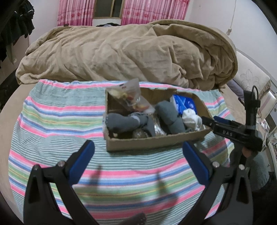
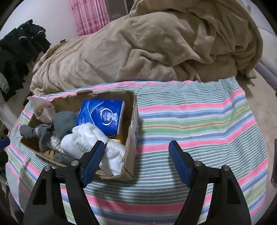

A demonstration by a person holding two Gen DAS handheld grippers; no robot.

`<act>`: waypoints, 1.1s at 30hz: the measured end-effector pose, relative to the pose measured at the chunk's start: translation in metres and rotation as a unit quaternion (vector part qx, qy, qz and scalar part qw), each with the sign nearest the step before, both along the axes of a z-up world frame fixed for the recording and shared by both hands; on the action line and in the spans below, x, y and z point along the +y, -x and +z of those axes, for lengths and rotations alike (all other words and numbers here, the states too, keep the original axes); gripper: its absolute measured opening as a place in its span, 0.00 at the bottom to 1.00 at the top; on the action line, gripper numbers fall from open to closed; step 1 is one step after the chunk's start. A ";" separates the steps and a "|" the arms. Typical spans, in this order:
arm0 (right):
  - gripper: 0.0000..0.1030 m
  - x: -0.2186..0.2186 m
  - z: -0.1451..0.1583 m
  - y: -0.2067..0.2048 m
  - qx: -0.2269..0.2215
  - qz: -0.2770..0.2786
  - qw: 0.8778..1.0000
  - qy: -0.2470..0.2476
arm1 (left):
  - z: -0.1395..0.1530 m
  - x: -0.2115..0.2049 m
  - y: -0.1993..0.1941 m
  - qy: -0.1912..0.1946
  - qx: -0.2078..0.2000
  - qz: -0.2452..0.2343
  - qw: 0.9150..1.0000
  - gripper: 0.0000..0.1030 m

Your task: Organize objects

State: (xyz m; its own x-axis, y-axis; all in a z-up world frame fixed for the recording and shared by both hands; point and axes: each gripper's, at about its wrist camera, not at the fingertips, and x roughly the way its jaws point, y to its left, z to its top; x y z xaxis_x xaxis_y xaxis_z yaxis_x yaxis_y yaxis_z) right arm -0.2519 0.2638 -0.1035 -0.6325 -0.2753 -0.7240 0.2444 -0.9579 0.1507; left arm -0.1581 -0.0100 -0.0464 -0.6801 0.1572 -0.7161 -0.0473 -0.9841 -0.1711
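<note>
Cardboard box [image 1: 155,142] sits on the striped towel [image 1: 57,110] spread over the bed, near the towel's far edge. Inside the box: blue tissue pack [image 2: 102,117] leaning against the far wall; white cloth [image 2: 90,143] in front of it, at the box's near right corner; grey socks [image 1: 124,121] toward the box's left side; a clear plastic bag [image 1: 128,97] with small items sticking up over the far left corner. Something shiny lies under the socks, possibly foil wrapping; too blurred to tell.

Left tool [image 1: 138,152]: jaws spread wide, holding nothing, hovering over the towel just in front of the box. Right tool [image 2: 136,150]: jaws likewise apart and empty, its left finger above the box's near right corner over the white cloth, its right finger over bare towel.

Beyond the box, a tan blanket [image 1: 121,52] is heaped across the bed. Pink curtains [image 1: 76,13] hang behind it.
</note>
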 end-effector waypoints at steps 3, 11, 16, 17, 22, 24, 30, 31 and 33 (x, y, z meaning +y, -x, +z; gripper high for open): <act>0.76 0.000 0.007 -0.005 0.006 -0.005 1.000 0.005 | 0.002 0.001 -0.005 0.001 0.000 -0.001 1.000 0.99; 0.76 -0.004 0.033 -0.039 0.027 0.002 0.999 0.020 | 0.014 0.003 -0.029 -0.004 0.010 0.002 1.000 0.99; 0.76 -0.019 0.044 -0.071 0.031 0.022 0.999 0.020 | 0.021 0.005 -0.048 -0.009 0.015 0.004 1.000 0.99; 0.76 -0.022 0.045 -0.076 0.031 0.025 0.999 0.020 | 0.023 0.004 -0.053 -0.011 0.016 0.008 1.000 0.99; 0.86 -0.038 0.055 -0.108 0.038 0.043 0.998 0.009 | 0.020 0.000 -0.074 -0.010 0.009 0.017 1.000 0.99; 0.86 -0.044 0.058 -0.122 0.043 0.045 0.998 0.002 | 0.020 -0.001 -0.083 -0.012 0.008 0.018 1.000 0.99; 0.86 -0.047 0.060 -0.156 0.046 0.041 0.998 -0.009 | 0.020 0.002 -0.113 0.001 0.014 0.013 1.000 0.99; 0.86 -0.047 0.060 -0.160 0.046 0.040 0.998 -0.012 | 0.020 0.003 -0.116 0.008 0.014 0.014 1.000 0.99; 0.86 -0.046 0.060 -0.168 0.047 0.039 0.998 -0.011 | 0.021 0.003 -0.123 0.018 0.016 0.012 1.000 0.99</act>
State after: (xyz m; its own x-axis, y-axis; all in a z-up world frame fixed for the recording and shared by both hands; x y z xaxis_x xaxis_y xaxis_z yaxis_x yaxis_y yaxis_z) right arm -0.0839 0.2176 -0.0436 -0.6751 -0.3111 -0.6689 0.3310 -0.9381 0.1022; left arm -0.0347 -0.0067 -0.0251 -0.7059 0.1146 -0.6989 -0.0281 -0.9906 -0.1340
